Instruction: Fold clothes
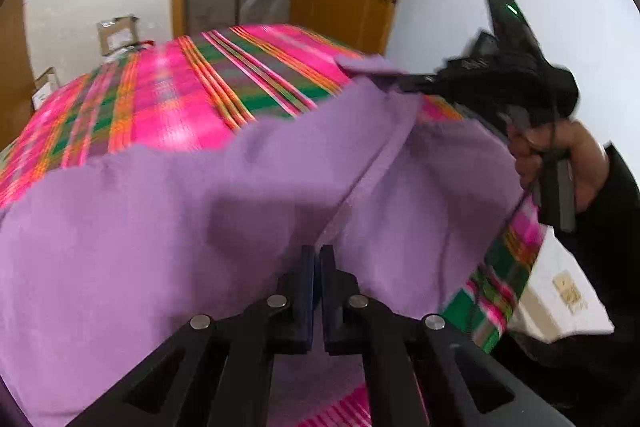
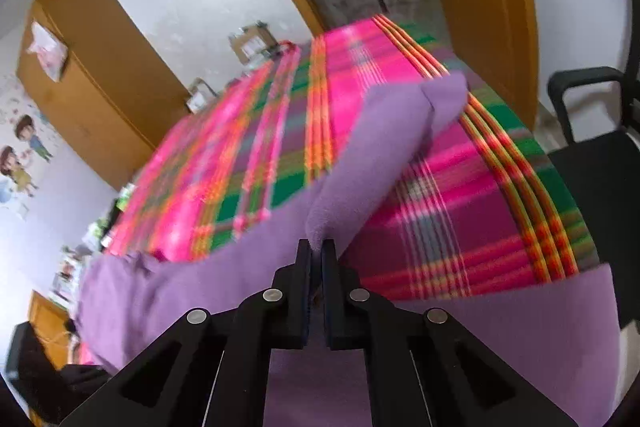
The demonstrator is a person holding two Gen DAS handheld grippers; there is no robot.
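Both views blurred, so some motion likely. Purple garment (image 1: 248, 195) lay spread over a pink-and-green plaid blanket (image 1: 168, 95) on what looked like a bed, part of it raised off the blanket. Left hand-held gripper (image 1: 316, 259): fingers together, clamped on a ridge of the purple cloth running away from the camera. Right hand-held gripper (image 2: 317, 251): fingers likewise pinched on a fold of the same garment (image 2: 360, 155), which rose from the tips toward a corner resting on the plaid (image 2: 460, 219). In the left view the right hand-held gripper (image 1: 396, 83) appeared at the garment's far upper edge, with the person's hand (image 1: 568, 163) on its handle; cloth between the two grips sagged a little. Judgement: a fold was in hand, with an edge being carried across the garment; which fold in the sequence could not be told. To do it well: keep both grips at equal height and equal tension so the lifted edge stays straight, move them in parallel, lay the edge down flush with the opposite edge, and let go only once the cloth rests flat. Risk: uneven pull would skew the crease or drag the blanket.
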